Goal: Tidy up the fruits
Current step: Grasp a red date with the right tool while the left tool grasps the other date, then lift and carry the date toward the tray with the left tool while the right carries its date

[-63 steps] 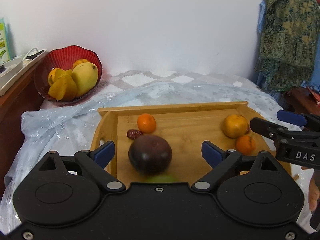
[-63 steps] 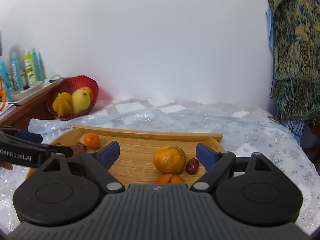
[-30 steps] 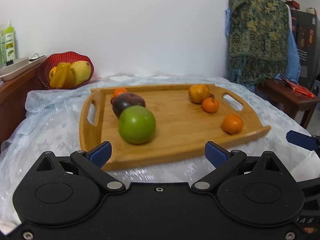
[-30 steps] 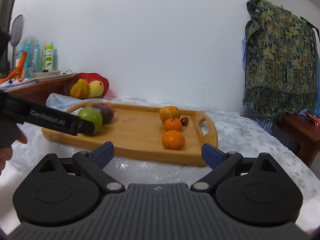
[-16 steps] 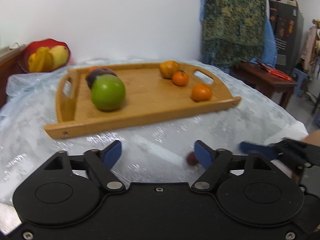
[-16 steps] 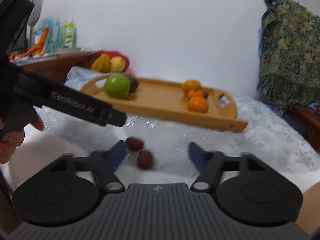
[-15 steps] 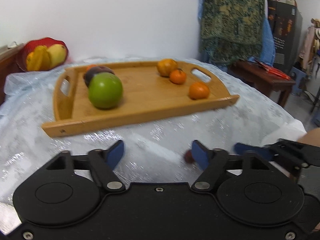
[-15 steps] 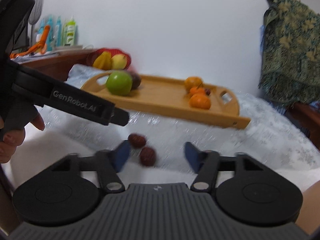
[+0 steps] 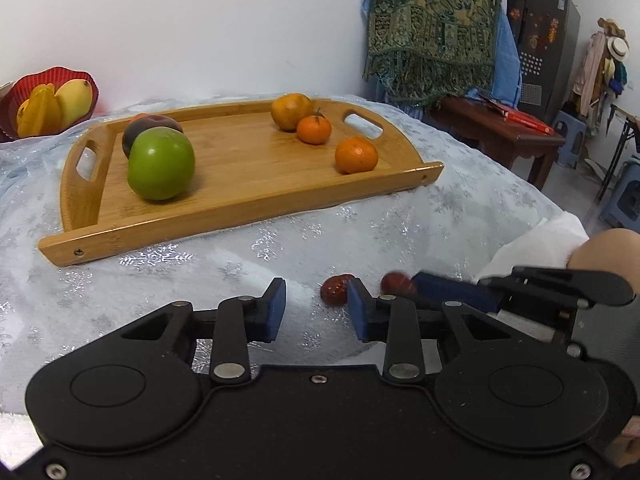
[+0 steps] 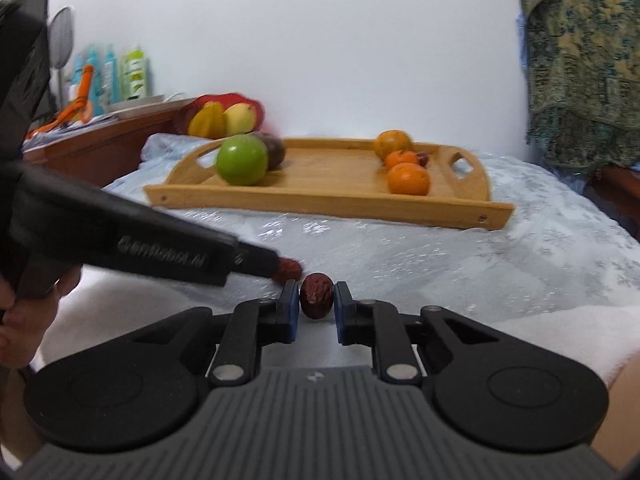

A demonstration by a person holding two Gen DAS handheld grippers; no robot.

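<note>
Two red dates lie on the tablecloth in front of the wooden tray (image 9: 248, 216). My right gripper (image 10: 316, 306) is shut on one date (image 10: 316, 296), which also shows in the left wrist view (image 9: 396, 283). My left gripper (image 9: 316, 308) is open and empty, with the other date (image 9: 335, 289) just outside its right finger; that date shows beside the left gripper's tip in the right wrist view (image 10: 289, 269). The tray (image 10: 328, 200) holds a green apple (image 9: 161, 163), a dark fruit (image 9: 150, 128) and three oranges (image 9: 356, 155).
A red bowl (image 9: 52, 80) with yellow fruit stands at the back left by a wooden sideboard (image 10: 100, 140) with bottles. A patterned cloth (image 9: 432, 20) hangs at the right above a low wooden table (image 9: 500, 132).
Both grippers have pulled back from the tray and come down to the two dates on the cloth. The right jaws have closed onto one date; the left jaws have narrowed.
</note>
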